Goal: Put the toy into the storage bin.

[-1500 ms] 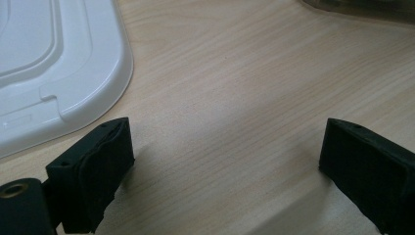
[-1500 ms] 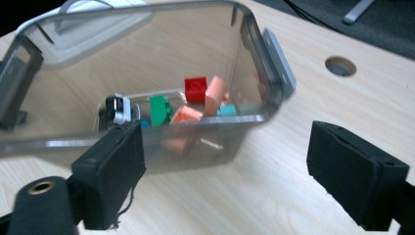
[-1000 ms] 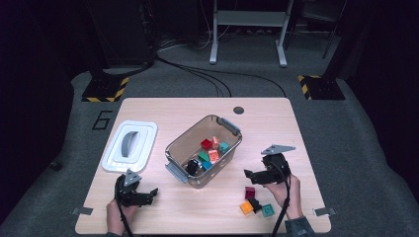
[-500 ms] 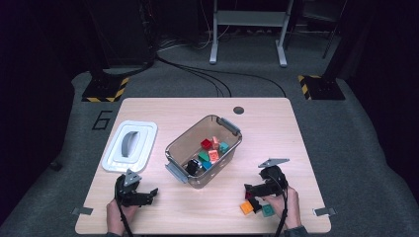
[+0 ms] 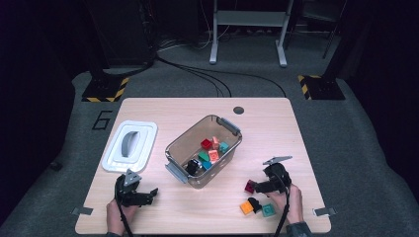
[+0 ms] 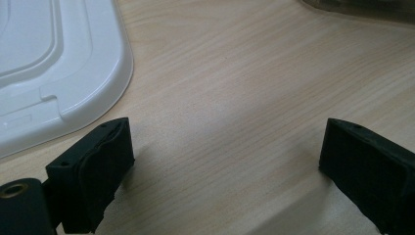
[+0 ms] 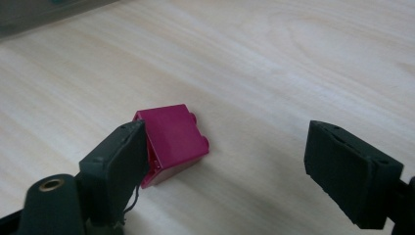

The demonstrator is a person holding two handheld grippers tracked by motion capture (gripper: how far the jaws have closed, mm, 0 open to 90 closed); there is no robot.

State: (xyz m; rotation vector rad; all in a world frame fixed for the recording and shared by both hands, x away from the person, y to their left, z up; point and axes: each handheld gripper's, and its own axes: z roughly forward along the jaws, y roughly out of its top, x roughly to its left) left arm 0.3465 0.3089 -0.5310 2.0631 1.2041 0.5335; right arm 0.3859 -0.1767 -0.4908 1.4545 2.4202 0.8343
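A magenta brick [image 7: 173, 139] lies on the wooden table between the jaws of my right gripper [image 7: 235, 166], close against the left jaw and well apart from the right one. The jaws have just been closing a little and still stand open. From above, the right gripper [image 5: 254, 187] hovers low over the magenta brick [image 5: 250, 186] at the table's front right. My left gripper [image 5: 152, 192] rests at the front left, open, with bare wood between its jaws [image 6: 225, 166].
A clear plastic bin [image 5: 190, 133] holding several coloured bricks stands mid-table. Its white lid [image 5: 129, 145] lies to the left, its corner [image 6: 49, 58] near the left gripper. Orange [image 5: 246, 208], black [image 5: 255, 203] and teal [image 5: 269, 211] bricks lie by the front edge.
My right gripper has come down and slightly forward-left onto the table around the magenta brick. The left gripper has stayed still.
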